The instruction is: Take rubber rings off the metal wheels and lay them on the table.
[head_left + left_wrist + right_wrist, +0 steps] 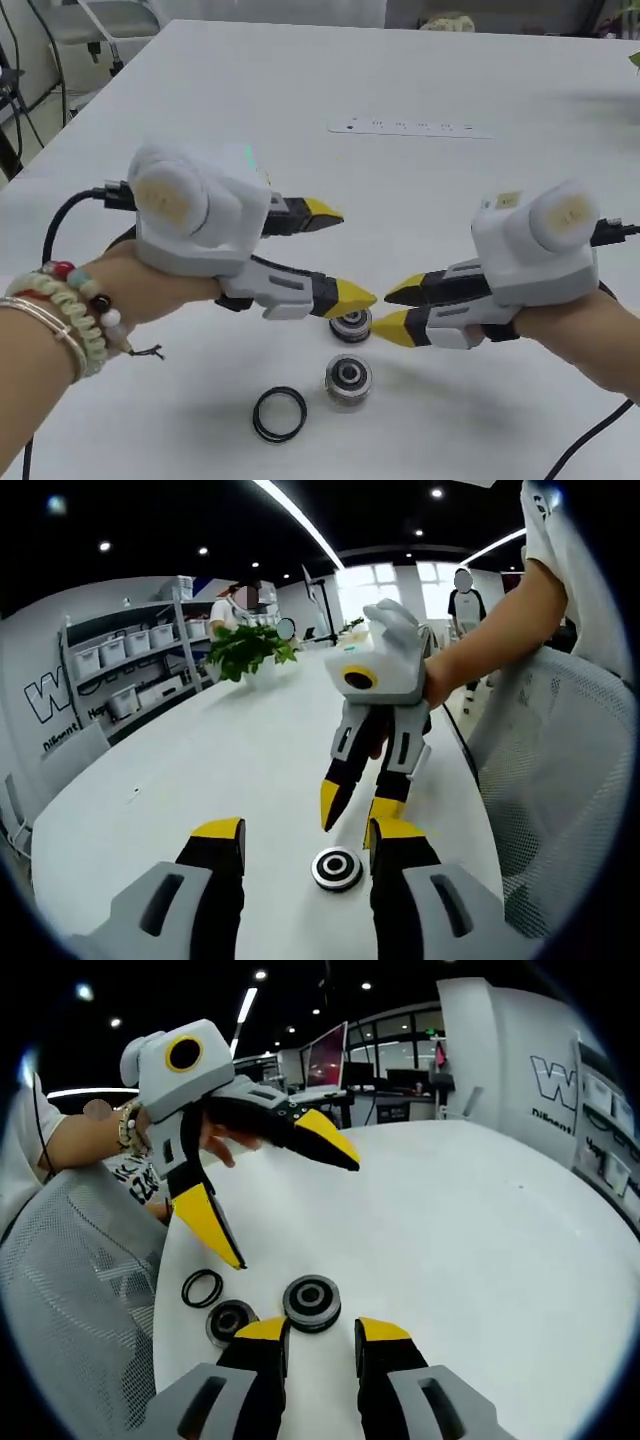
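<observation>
A long white table point(300, 70) is stretching away through an open office-like room, with a white power strip point(410, 127) lying flat on it. Shelving point(125, 655) is holding rows of storage bins along one wall, and a leafy potted plant point(245, 650) is standing near the table's far end. Ceiling light strips point(300, 525) are glowing overhead and bright windows point(385, 580) are letting in daylight. A pale mesh chair point(560, 770) is sitting just beside the table, and monitors point(325, 1055) are glowing beyond its far edge.

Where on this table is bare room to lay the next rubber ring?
Bare table lies between the power strip and the left gripper, and right of the near wheel. Crowded: between left gripper and right gripper, around far wheel, near wheel and loose ring.
</observation>
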`<state>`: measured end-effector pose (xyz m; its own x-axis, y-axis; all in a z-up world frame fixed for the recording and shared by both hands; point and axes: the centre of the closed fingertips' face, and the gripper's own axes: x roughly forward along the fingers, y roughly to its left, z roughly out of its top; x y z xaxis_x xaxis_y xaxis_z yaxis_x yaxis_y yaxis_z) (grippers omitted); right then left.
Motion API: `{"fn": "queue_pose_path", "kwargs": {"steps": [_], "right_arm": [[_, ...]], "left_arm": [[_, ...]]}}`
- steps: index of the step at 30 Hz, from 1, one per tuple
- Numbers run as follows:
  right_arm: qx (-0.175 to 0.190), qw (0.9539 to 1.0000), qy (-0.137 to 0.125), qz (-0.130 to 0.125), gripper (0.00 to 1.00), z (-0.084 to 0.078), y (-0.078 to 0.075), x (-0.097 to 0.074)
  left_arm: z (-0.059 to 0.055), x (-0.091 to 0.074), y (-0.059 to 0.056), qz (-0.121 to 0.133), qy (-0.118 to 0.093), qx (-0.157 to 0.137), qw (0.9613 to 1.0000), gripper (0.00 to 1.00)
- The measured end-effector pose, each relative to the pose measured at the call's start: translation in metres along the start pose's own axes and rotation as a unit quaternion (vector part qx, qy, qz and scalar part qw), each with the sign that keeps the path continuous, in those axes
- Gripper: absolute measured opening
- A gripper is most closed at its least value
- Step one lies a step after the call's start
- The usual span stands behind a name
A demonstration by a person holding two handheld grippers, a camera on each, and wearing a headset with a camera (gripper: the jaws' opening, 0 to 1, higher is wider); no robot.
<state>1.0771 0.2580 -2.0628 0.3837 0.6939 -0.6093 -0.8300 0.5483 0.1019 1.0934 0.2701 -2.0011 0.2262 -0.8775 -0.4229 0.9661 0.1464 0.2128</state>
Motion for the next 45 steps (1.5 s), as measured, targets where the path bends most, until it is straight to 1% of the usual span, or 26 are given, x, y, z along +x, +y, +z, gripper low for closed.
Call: {"fn": "queue_pose_path", "kwargs": {"steps": [1, 2, 3, 4, 5, 7, 8, 10, 12, 14, 18, 20, 22, 26, 27, 31, 32, 34, 38, 43, 44, 45], "right_arm": [[-0.002, 1.0000, 0.004, 0.001, 0.23, -0.001, 0.001, 0.001], [-0.005, 1.0000, 0.007, 0.001, 0.23, -0.003, 0.001, 0.002], [-0.004, 1.0000, 0.008, 0.002, 0.23, -0.004, 0.002, 0.002], [-0.004, 0.9999, 0.010, 0.003, 0.23, -0.005, 0.003, 0.003], [-0.004, 0.9999, 0.011, 0.002, 0.23, -0.006, 0.003, 0.003], [-0.005, 0.9999, 0.015, 0.002, 0.22, -0.007, 0.004, 0.005], [-0.006, 0.9998, 0.017, 0.002, 0.22, -0.008, 0.004, 0.005], [-0.006, 0.9998, 0.020, 0.002, 0.22, -0.009, 0.004, 0.007], [-0.005, 0.9997, 0.023, 0.000, 0.22, -0.010, 0.004, 0.007], [-0.003, 0.9997, 0.022, -0.001, 0.22, -0.011, 0.004, 0.008], [0.008, 0.9998, 0.017, -0.003, 0.21, -0.010, 0.003, 0.009], [0.015, 0.9998, 0.015, -0.002, 0.20, -0.011, 0.002, 0.010], [0.018, 0.9997, 0.014, -0.001, 0.20, -0.012, 0.002, 0.011], [0.024, 0.9996, 0.016, 0.000, 0.19, -0.014, 0.002, 0.012], [0.025, 0.9996, 0.015, 0.002, 0.19, -0.014, 0.002, 0.012], [0.029, 0.9995, 0.012, 0.006, 0.19, -0.013, 0.004, 0.015], [0.029, 0.9995, 0.012, 0.006, 0.19, -0.013, 0.004, 0.015], [0.031, 0.9994, 0.011, 0.007, 0.18, -0.012, 0.004, 0.015], [0.035, 0.9993, 0.010, 0.011, 0.14, -0.012, 0.005, 0.016], [0.019, 0.9996, 0.013, 0.014, 0.11, -0.012, 0.006, 0.018], [0.000, 0.9997, 0.020, 0.014, 0.10, -0.014, 0.006, 0.018], [0.001, 0.9997, 0.021, 0.014, 0.09, -0.014, 0.006, 0.018]], "left_arm": [[-0.005, 0.002, 0.000, 0.004, 0.006, 0.000, 1.0000, 0.44], [-0.007, 0.004, -0.001, 0.003, 0.007, -0.003, 1.0000, 0.42], [-0.012, 0.007, -0.003, -0.001, 0.010, -0.010, 0.9999, 0.41], [-0.016, 0.009, -0.005, -0.005, 0.016, -0.013, 0.9998, 0.40], [-0.022, 0.012, -0.006, -0.006, 0.027, -0.015, 0.9995, 0.40], [-0.027, 0.015, -0.008, -0.004, 0.032, -0.020, 0.9993, 0.40], [-0.030, 0.017, -0.010, -0.006, 0.036, -0.025, 0.9990, 0.39], [-0.034, 0.020, -0.014, -0.013, 0.042, -0.027, 0.9987, 0.37], [-0.035, 0.022, -0.015, -0.016, 0.043, -0.028, 0.9986, 0.33], [-0.036, 0.022, -0.016, -0.017, 0.042, -0.036, 0.9983, 0.30], [-0.040, 0.023, -0.017, -0.016, 0.047, -0.042, 0.9979, 0.23], [-0.043, 0.024, -0.016, -0.016, 0.050, -0.051, 0.9973, 0.17], [-0.045, 0.024, -0.016, -0.018, 0.050, -0.059, 0.9968, 0.13], [-0.050, 0.024, -0.017, -0.019, 0.057, -0.070, 0.9957, 0.13], [-0.050, 0.024, -0.018, -0.021, 0.055, -0.077, 0.9953, 0.12], [-0.051, 0.025, -0.020, -0.024, 0.056, -0.089, 0.9941, 0.08], [-0.053, 0.025, -0.020, -0.025, 0.059, -0.089, 0.9939, 0.07], [-0.053, 0.027, -0.020, -0.025, 0.058, -0.088, 0.9941, 0.07], [-0.054, 0.025, -0.020, -0.031, 0.055, -0.089, 0.9940, 0.07], [-0.054, 0.023, -0.023, -0.048, 0.057, -0.083, 0.9938, 0.07], [-0.054, 0.023, -0.023, -0.049, 0.057, -0.082, 0.9938, 0.07], [-0.054, 0.023, -0.022, -0.050, 0.057, -0.081, 0.9938, 0.07]]}}
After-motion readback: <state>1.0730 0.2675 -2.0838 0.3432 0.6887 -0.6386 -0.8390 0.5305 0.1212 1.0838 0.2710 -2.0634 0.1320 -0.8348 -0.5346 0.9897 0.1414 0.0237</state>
